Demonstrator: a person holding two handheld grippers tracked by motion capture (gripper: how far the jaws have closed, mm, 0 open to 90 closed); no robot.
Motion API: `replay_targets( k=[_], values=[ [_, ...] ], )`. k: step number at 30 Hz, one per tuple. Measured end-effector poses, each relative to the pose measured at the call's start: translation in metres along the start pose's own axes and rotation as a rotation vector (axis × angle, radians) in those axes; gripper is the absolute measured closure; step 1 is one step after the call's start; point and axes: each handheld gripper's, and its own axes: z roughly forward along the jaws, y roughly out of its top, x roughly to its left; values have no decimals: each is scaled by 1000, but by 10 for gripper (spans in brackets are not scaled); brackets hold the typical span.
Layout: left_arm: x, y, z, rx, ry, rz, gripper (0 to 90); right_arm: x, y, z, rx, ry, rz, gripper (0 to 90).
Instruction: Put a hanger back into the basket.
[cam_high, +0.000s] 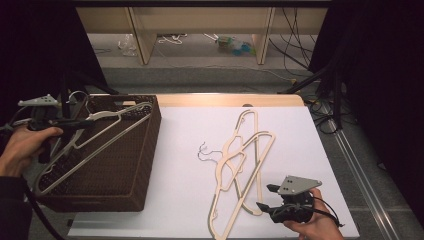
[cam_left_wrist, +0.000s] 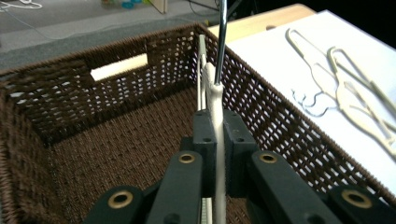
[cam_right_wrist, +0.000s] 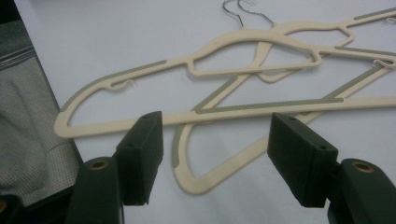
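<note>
The left tongs (cam_high: 75, 123) are clamped tight on the neck of a cream hanger (cam_high: 95, 145), just below its metal hook, and hold it slanted over the brown wicker basket (cam_high: 145, 165) at the left of the table (cam_high: 185, 150). One shoulder of the hanger lies across the basket's far rim, the other reaches toward its near left corner. To do this step well, it seems best to lower the neck slowly and turn the hanger so that its long bar comes inside the walls before the grip opens; released as it lies, it would likely perch on the rim. The right tongs (cam_high: 267, 197) hover with jaws apart and nothing between them at the near end of the two hangers (cam_high: 240, 165) lying crossed on the white sheet, well placed, I judge, to close on the nearest bar.
</note>
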Motion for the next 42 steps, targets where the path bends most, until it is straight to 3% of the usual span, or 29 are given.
replay_targets(
  k=[4, 8, 11, 16, 18, 20, 26, 28, 34, 37, 38, 39, 42],
  values=[
    [2, -4, 8, 14, 7, -2, 852, 0, 0, 1, 0, -1, 2, 372],
    [2, -9, 19, 60, 20, -7, 852, 0, 0, 0, 3, 0, 6, 372],
    [2, -13, 28, 119, 26, 3, 851, 1, -1, 1, 7, -1, 8, 372],
    [5, -21, 36, 215, 85, 6, 845, 1, -1, 1, 4, 2, 10, 371],
    [9, -26, 36, 187, 91, -26, 840, 0, -1, 1, 2, 1, 7, 370],
    [12, -28, 34, 183, 103, -19, 835, 0, -1, 1, 5, 7, 11, 368],
    [21, -35, 32, 209, 197, -23, 801, 0, -1, 3, 5, 10, 0, 364],
    [23, -39, 34, 201, 235, -56, 789, 0, -1, 3, 2, 9, -1, 363],
    [27, -44, 35, 204, 255, -89, 725, 0, -1, 3, 3, 5, 8, 360],
    [28, -44, 31, 179, 276, -117, 670, 0, -2, 2, 1, 6, 6, 359],
    [30, -44, 30, 158, 283, -106, 632, 0, -1, 2, 0, 5, 7, 357],
    [33, -43, 29, 131, 282, -63, 598, 0, -1, 2, -1, 5, 7, 356],
    [29, -40, 22, 141, 284, -44, 570, 0, -2, 3, 0, 5, 8, 354]
  ],
)
